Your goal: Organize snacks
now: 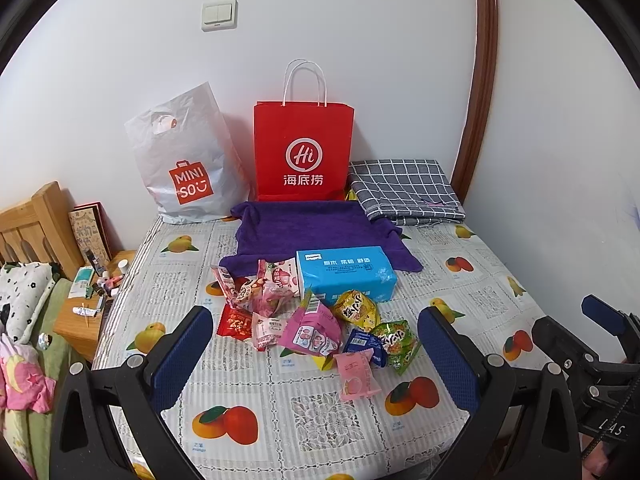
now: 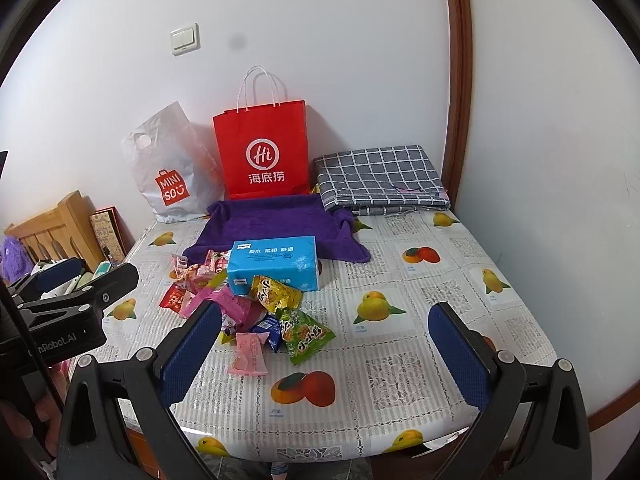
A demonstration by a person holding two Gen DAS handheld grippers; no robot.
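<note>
The left gripper (image 1: 316, 354) and right gripper (image 2: 326, 350) both hang spread wide with nothing between their blue pads, above the fruit-print tablecloth (image 1: 320, 412). Just ahead of the left gripper's fingers lies the snack pile (image 1: 312, 320), left of the right gripper's centre. Beyond the pile sit a blue tissue pack (image 1: 346, 274), a purple towel (image 1: 304, 230) and a red paper bag (image 1: 303, 152).

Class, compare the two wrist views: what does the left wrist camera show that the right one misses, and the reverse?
Only the left view shows the wooden bedside table with small toiletries. Only the right view shows the purple plush toy by the headboard. Both share the red paper bag, the blue tissue pack, the snack pile and both open grippers, left gripper and right gripper.
</note>
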